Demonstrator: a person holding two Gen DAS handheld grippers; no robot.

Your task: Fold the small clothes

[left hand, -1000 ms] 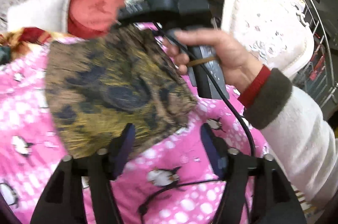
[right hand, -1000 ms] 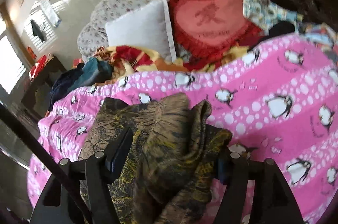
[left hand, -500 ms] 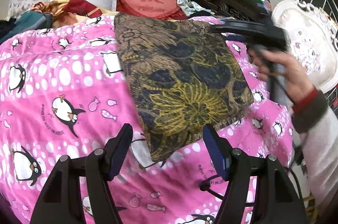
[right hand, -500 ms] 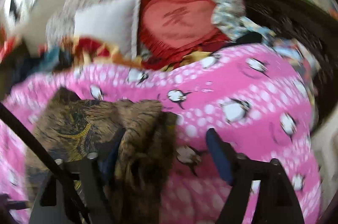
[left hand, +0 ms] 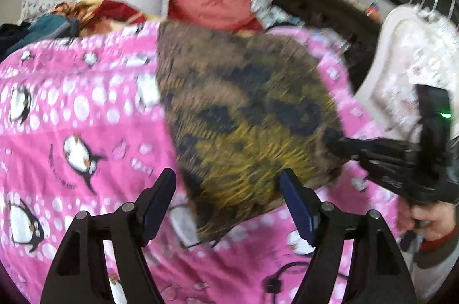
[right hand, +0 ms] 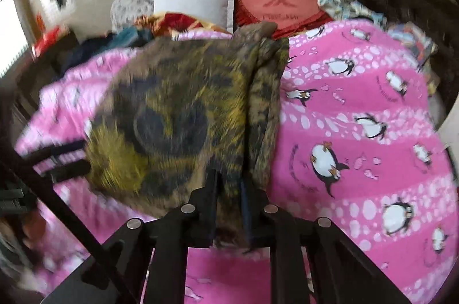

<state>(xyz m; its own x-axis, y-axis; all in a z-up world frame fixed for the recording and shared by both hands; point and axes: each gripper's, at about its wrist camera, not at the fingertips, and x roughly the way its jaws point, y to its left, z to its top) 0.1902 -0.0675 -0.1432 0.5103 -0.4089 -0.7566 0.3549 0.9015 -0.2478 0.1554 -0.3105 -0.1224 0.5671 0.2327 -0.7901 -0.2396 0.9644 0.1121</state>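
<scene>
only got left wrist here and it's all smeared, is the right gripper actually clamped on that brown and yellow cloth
Observer: Yes. In the right wrist view the right gripper has just been closing, and its pads pinch the edge of the cloth between them.
Operator: single layer where it grips
Observer: No. A bunched fold of several layers runs up the cloth's right side, away from the jaws.
Operator: what's the red blur behind it
Observer: A red heart cushion printed with a large character and a line of small text.
</scene>
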